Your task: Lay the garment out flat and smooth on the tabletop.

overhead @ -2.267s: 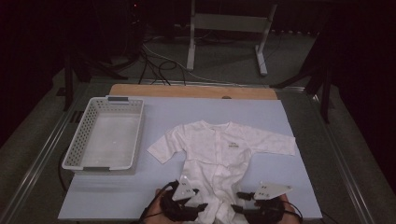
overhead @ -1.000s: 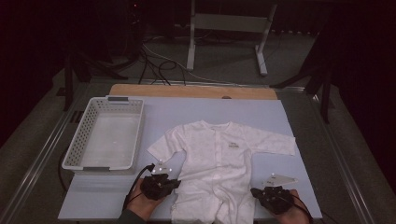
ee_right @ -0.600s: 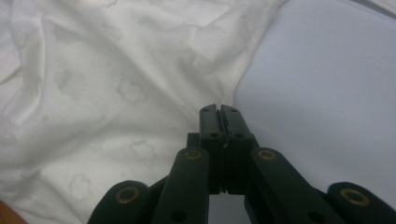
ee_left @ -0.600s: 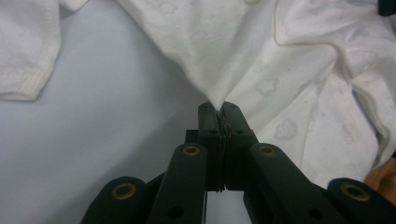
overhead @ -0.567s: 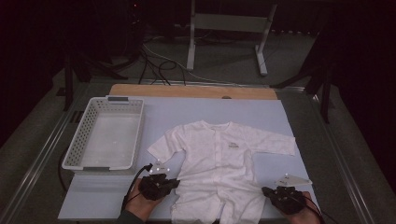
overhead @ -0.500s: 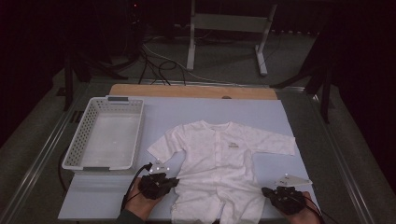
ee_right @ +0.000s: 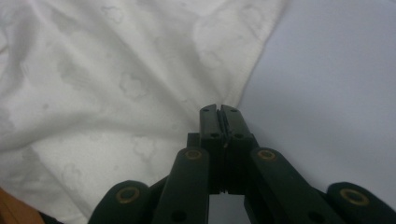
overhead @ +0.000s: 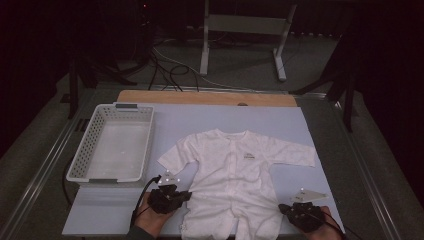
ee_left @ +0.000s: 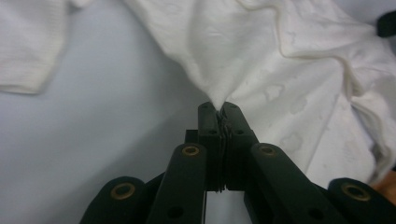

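both claws [ee_left: 219,108] [ee_right: 219,109] pinch romper [overhead: 235,175] edges

**Bright counter, dark room**

Light falls from above onto the pale counter [overhead: 280,125], while the floor beyond it sinks into near black. The high view is soft and grainy, with faint shadows beside the white basket [overhead: 112,145]. In both gripper views the black fingers [ee_left: 233,121] look sharp, the white garment [ee_left: 299,60] beyond them slightly blurred, evenly lit, without glare.
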Tool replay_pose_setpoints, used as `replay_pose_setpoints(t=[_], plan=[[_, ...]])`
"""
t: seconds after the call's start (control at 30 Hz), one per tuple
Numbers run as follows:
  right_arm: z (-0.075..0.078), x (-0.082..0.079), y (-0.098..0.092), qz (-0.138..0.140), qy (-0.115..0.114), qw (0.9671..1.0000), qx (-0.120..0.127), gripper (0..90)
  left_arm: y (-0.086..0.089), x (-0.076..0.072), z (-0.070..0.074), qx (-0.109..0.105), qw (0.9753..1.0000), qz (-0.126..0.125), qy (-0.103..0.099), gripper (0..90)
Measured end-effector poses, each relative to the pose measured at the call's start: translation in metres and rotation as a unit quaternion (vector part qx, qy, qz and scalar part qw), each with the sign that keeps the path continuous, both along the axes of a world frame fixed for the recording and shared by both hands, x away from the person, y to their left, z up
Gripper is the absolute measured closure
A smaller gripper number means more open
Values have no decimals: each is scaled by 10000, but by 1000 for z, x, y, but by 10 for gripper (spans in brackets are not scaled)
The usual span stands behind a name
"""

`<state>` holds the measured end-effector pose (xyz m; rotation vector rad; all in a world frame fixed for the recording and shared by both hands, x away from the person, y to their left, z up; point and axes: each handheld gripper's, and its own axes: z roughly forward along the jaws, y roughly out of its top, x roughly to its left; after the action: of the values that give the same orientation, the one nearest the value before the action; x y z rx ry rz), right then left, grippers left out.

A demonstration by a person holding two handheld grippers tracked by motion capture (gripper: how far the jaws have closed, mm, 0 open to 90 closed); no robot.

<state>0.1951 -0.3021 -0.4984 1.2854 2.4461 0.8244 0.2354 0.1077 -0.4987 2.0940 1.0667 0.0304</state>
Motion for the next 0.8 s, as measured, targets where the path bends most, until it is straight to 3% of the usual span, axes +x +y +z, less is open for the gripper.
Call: replay_pose_setpoints(t=[0.23,0.37,0.47,0.63,0.67,0.8], plan=[[1,-4,-20,-236,-111,9995,-166,892,-19,-10,0,-201,9990,-373,124,883],[3,-7,-34,-439,-147,9988,-155,892,-27,-15,1,-181,9984,-528,123,882],[3,-9,-34,-417,-136,9990,-65,892,-23,-15,-1,-33,9988,-479,115,884],[3,-12,-24,-166,-87,9998,102,891,-4,-9,-3,6,9998,-43,200,886],[3,-13,-17,-6,-49,9999,111,889,-2,-9,-4,48,9998,-35,214,886],[2,-14,-11,140,-50,9999,48,888,-1,-10,-6,64,9996,-28,256,882]])
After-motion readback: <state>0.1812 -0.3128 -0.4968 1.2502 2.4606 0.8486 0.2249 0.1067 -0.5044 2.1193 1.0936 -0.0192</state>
